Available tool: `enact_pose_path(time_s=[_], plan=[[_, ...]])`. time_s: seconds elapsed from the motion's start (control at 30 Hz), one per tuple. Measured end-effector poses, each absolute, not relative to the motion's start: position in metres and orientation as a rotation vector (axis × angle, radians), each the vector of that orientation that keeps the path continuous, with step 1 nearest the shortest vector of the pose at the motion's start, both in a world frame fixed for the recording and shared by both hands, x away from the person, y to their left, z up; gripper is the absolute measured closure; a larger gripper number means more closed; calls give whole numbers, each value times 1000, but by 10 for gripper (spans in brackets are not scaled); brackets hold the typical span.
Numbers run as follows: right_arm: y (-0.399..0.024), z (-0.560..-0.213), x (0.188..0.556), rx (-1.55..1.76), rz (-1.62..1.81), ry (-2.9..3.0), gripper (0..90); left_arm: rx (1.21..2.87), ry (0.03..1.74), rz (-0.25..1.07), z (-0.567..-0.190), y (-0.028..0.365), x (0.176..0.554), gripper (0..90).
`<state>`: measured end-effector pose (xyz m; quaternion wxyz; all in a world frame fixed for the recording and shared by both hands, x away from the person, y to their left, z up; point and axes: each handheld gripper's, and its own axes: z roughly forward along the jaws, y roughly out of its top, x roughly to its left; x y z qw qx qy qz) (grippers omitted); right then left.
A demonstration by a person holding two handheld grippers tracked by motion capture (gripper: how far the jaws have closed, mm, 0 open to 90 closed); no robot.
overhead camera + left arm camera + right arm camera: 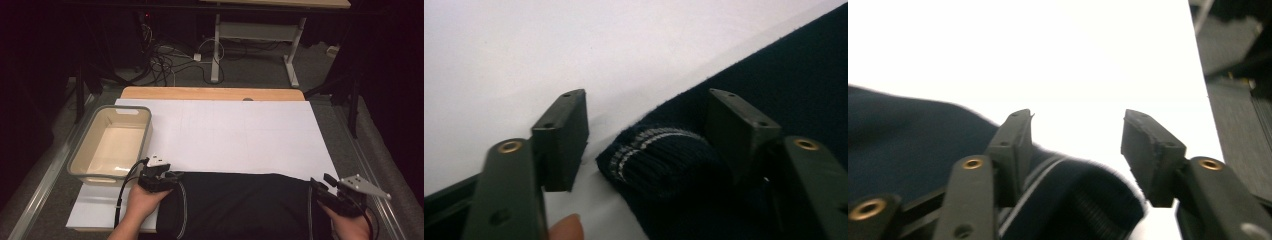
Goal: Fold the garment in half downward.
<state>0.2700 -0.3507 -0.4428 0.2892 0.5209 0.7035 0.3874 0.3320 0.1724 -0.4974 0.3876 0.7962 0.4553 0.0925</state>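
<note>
A white sheet (235,135) covers the table. On its near edge lies a dark sweater (235,205), right of the beige tub (112,145). The left gripper (172,176) stands apart around a striped cuff (659,155); the right gripper (320,185), jaws apart, seems to straddle the other cuff (1083,200).

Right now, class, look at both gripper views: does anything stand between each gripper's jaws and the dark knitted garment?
Nothing visible does. In the left gripper view a striped ribbed cuff of the dark garment lies between the open jaws of the left gripper. In the right gripper view another ribbed edge sits between the right gripper's open jaws.
</note>
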Motion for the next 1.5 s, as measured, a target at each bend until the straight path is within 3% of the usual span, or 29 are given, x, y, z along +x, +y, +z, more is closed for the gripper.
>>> enact_pose_path(time_s=[0.17,0.27,0.4,0.53,0.63,0.83,1.07,1.27,1.5], plan=[[-361,-459,293,1570,930,1935,272,2028,1121,197,-498,175,332,524],[-363,-467,283,1561,885,2013,264,2044,1080,181,-498,174,331,615],[-365,-475,271,1535,919,2022,355,2050,1057,162,-498,175,331,662],[-364,-475,268,1488,982,2078,669,2058,1041,183,-497,173,329,689],[-360,-474,266,1455,1008,2100,778,2060,1031,211,-497,172,327,704],[-368,-451,264,1370,1081,1945,798,1964,1022,338,-480,174,320,720],[-364,-413,281,1276,1076,1866,806,1902,989,545,-431,163,326,726],[-364,-395,310,1249,1100,1818,805,1887,1046,566,-417,159,358,726],[-358,-415,357,1317,1024,1876,804,1945,1108,575,-429,146,397,726]])
